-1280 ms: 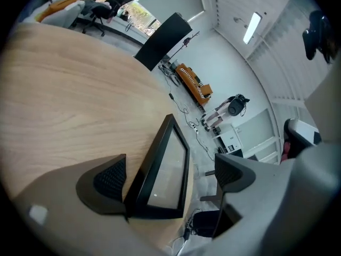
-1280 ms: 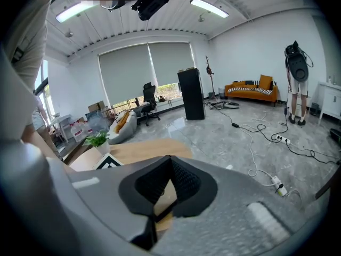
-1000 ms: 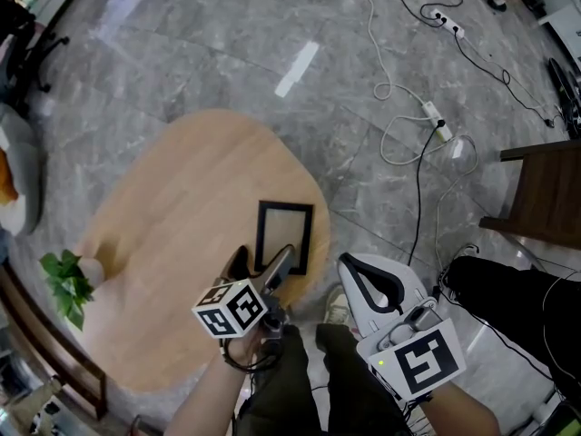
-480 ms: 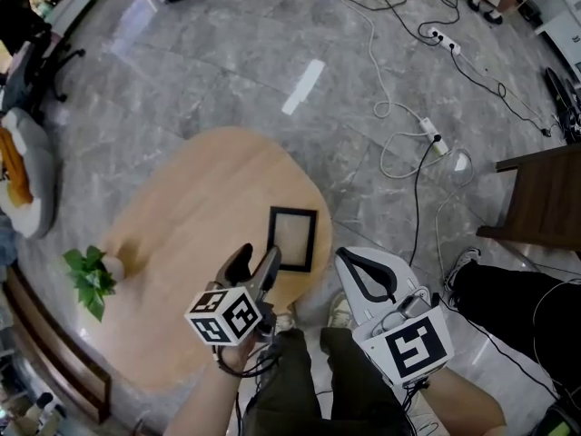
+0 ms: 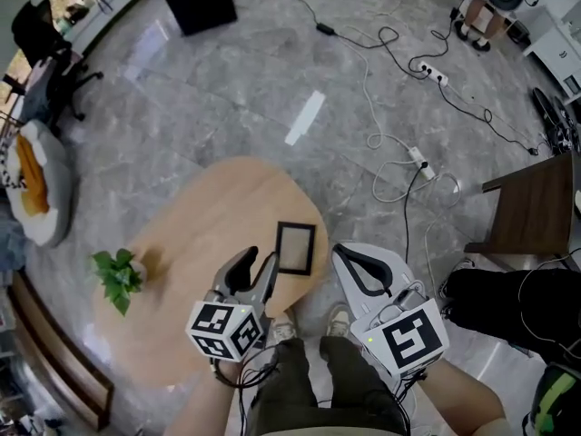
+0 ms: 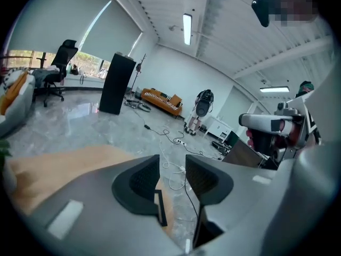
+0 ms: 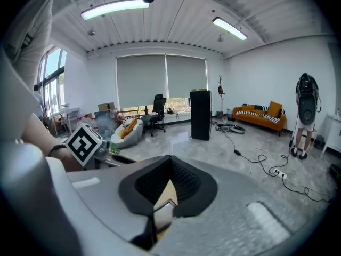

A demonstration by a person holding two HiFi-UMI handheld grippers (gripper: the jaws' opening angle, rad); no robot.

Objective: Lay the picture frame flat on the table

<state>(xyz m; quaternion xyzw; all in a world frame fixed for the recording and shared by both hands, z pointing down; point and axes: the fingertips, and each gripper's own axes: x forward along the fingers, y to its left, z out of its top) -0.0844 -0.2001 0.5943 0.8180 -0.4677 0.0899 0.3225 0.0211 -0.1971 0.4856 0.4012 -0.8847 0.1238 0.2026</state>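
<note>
A black picture frame (image 5: pixel 295 247) lies flat on the oval wooden table (image 5: pixel 195 234), near its right edge. My left gripper (image 5: pixel 256 263) hovers over the table's near edge, just left of the frame and not touching it. Its jaws are closing with a narrow gap and nothing between them. In the left gripper view (image 6: pixel 172 167) a corner of the frame (image 6: pixel 159 213) shows below the pads. My right gripper (image 5: pixel 343 257) is off the table to the frame's right. It is shut and empty, and part of the frame (image 7: pixel 162 209) shows under its jaws.
A small potted plant (image 5: pixel 116 276) stands at the table's left end. White and black cables (image 5: pixel 399 157) trail over the grey floor beyond. A dark wooden chair (image 5: pixel 531 203) is at the right, a beanbag (image 5: pixel 36 184) at the left. The person's legs (image 5: pixel 313 384) are below the table's edge.
The left gripper has drawn back from the frame toward the person and its jaws have narrowed. The head view has pulled up and away. The frame stays flat on the table.
</note>
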